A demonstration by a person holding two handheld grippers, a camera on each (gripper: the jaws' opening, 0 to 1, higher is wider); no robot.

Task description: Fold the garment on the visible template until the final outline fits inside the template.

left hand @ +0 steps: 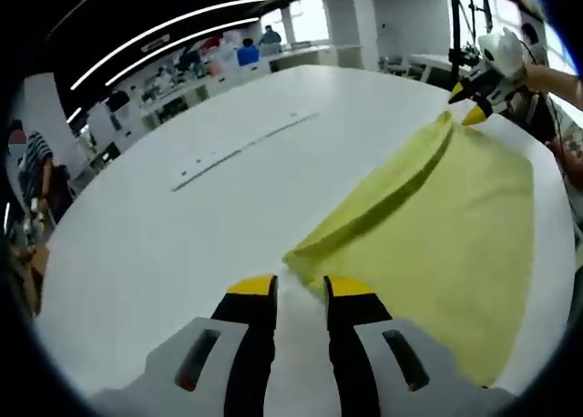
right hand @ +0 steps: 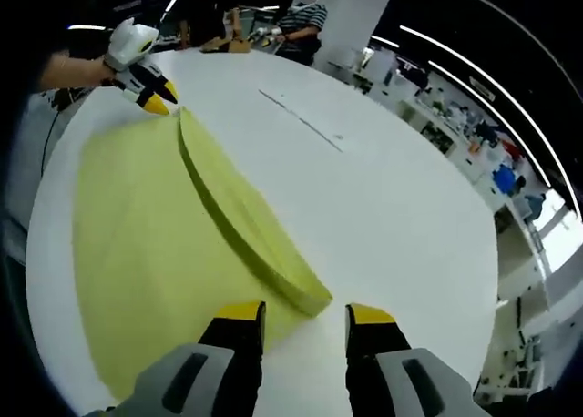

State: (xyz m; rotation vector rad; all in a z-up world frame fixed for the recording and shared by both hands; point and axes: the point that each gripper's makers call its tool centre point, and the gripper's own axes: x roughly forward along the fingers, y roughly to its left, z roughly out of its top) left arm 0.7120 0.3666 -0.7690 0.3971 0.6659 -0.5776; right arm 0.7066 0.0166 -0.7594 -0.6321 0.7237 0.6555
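A yellow garment point(left hand: 446, 226) lies folded on the white table point(left hand: 182, 244), with one long folded edge raised as a ridge. My left gripper point(left hand: 301, 288) is open, its yellow tips just short of the ridge's near corner. At the far corner my right gripper point(left hand: 466, 105) hovers, tips apart. In the right gripper view the garment point(right hand: 146, 235) spreads to the left, and my right gripper point(right hand: 305, 314) stands open astride the ridge's rounded end. My left gripper point(right hand: 161, 98) sits at the opposite corner. A thin dark line point(left hand: 246, 148) marks the table point(right hand: 392, 208) beyond the cloth.
The same thin line point(right hand: 301, 116) runs across the table's middle. People point(right hand: 301, 21) stand at the table's far end and a person point(left hand: 36, 171) at its side. Shelves and benches point(left hand: 182, 80) line the room. A bare arm point(left hand: 556, 76) holds the right gripper.
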